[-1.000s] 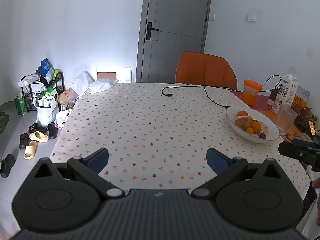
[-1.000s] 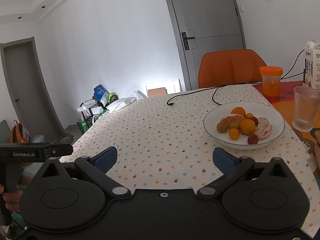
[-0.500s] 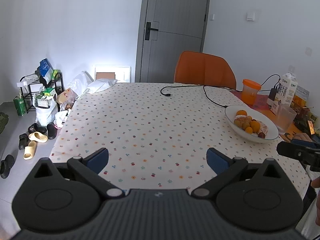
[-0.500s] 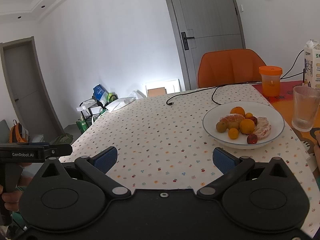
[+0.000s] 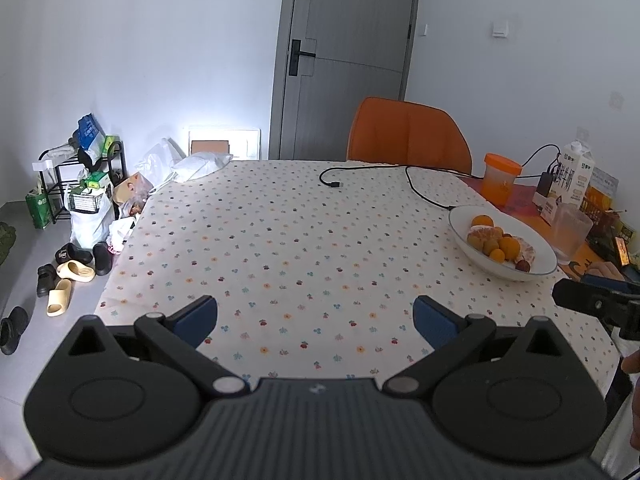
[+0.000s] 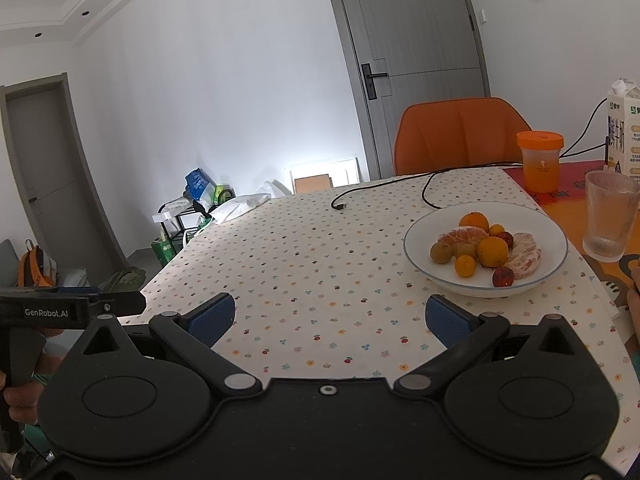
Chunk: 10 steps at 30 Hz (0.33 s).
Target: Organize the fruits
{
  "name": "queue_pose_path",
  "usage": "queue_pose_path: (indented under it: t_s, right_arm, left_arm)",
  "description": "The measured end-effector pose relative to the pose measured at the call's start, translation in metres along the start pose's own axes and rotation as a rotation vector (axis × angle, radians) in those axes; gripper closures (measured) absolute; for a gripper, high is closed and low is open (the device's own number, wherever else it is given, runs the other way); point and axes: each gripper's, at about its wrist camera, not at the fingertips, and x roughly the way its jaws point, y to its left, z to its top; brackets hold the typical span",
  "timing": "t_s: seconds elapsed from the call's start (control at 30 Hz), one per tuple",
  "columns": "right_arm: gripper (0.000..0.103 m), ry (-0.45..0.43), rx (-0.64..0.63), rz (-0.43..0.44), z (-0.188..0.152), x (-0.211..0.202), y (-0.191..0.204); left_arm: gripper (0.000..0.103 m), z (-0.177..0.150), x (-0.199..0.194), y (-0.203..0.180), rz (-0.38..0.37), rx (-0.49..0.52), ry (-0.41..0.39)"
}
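**Both grippers held wide over the tablecloth, fruit bowl ahead to the right**

I held the left gripper (image 5: 315, 318) and right gripper (image 6: 330, 318) above the floral tablecloth (image 6: 304, 264), fingers spread apart and gripping nothing. The white bowl (image 6: 554, 236) sat ahead of the right gripper, holding oranges (image 6: 492, 251), peeled segments (image 6: 526, 255) and small red fruit (image 6: 503, 277). A ribbed glass (image 6: 610, 216) stood just beside the bowl.

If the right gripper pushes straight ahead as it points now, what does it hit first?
Probably only the tablecloth: the open right gripper aims left of the fruit bowl. The black cable lies farther on; depth is uncertain.
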Motion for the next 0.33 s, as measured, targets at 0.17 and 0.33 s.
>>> queue_pose_path:
  t_s: [0.17, 0.33]
  right_arm:
    - [0.0, 0.003, 0.0, -0.001, -0.0001, 0.0009, -0.0008]
    - [0.0, 0.005, 0.001, -0.004, -0.0013, 0.0017, -0.0004]
  left_arm:
    - [0.0, 0.0001, -0.0001, -0.0001, 0.004, -0.001, 0.001]
    - [0.0, -0.0006, 0.0, 0.0007, 0.003, -0.002, 0.003]
